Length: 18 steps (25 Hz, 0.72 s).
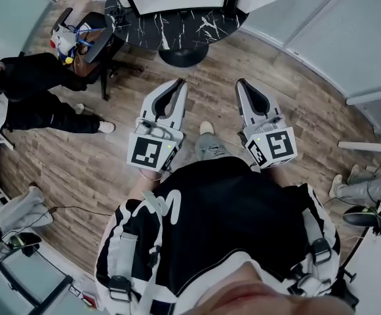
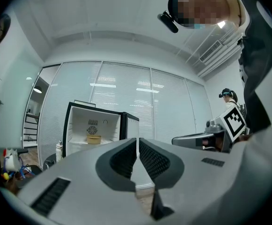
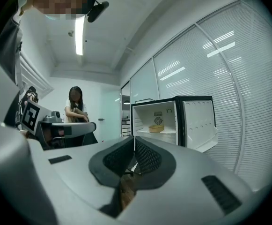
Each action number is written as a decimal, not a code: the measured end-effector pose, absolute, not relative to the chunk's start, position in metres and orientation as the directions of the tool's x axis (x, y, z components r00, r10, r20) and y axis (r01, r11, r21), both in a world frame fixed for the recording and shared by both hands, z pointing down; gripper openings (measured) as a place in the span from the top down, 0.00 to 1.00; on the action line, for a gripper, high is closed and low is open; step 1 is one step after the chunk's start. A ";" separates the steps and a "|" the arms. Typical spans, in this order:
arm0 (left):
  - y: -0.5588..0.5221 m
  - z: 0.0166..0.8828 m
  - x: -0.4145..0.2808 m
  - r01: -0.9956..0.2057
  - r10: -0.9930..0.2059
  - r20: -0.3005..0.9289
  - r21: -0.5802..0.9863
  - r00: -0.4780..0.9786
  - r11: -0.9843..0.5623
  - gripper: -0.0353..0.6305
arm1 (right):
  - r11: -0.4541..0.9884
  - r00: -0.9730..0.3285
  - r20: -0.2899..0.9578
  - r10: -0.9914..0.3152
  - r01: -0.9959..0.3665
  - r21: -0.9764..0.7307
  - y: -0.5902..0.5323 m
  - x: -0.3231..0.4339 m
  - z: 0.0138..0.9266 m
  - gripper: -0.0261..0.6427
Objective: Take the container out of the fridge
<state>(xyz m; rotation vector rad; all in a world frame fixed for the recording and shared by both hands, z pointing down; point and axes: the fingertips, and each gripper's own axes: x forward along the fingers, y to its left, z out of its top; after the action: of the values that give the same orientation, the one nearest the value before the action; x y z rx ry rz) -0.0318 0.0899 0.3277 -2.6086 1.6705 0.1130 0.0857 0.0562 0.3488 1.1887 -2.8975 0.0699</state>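
A small black fridge (image 2: 75, 125) stands open on a black marble table (image 1: 177, 28), some way ahead of me. On its upper shelf sits a tan round container (image 2: 93, 139), which also shows in the right gripper view (image 3: 156, 128). The fridge door (image 3: 199, 121) hangs open to the right. My left gripper (image 1: 178, 87) and right gripper (image 1: 244, 86) are held level side by side above the wooden floor and point at the fridge. The left gripper (image 2: 138, 139) is shut with nothing in it. The right gripper (image 3: 135, 138) is also shut and empty.
A seated person in black (image 1: 26, 90) and an office chair (image 1: 88, 41) are at the left. Another person's legs (image 1: 367, 189) show at the right. A person (image 3: 76, 109) stands farther back. A bottle (image 2: 59, 150) stands beside the fridge. Glass walls with blinds ring the room.
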 end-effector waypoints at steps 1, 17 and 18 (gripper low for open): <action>0.086 0.327 -0.033 -0.908 -0.905 -0.085 0.004 0.417 -0.419 0.93 | 0.712 -0.713 0.026 -0.701 -0.702 -0.036 0.052 0.084 0.348 0.94; 0.010 0.319 -0.052 -0.917 -0.914 -0.079 0.010 0.397 -0.399 0.93 | 0.726 -0.728 0.038 -0.685 -0.686 -0.045 -0.025 0.062 0.342 0.94; 0.005 0.318 -0.051 -0.917 -0.915 -0.079 0.009 0.397 -0.398 0.93 | 0.728 -0.729 0.038 -0.683 -0.684 -0.044 -0.030 0.062 0.341 0.94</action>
<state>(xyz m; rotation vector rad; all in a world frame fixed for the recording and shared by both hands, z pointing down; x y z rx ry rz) -0.0514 0.0053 0.3181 -2.5952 1.7027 0.1106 0.0621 -0.0302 0.3412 1.1481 -2.9023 0.0863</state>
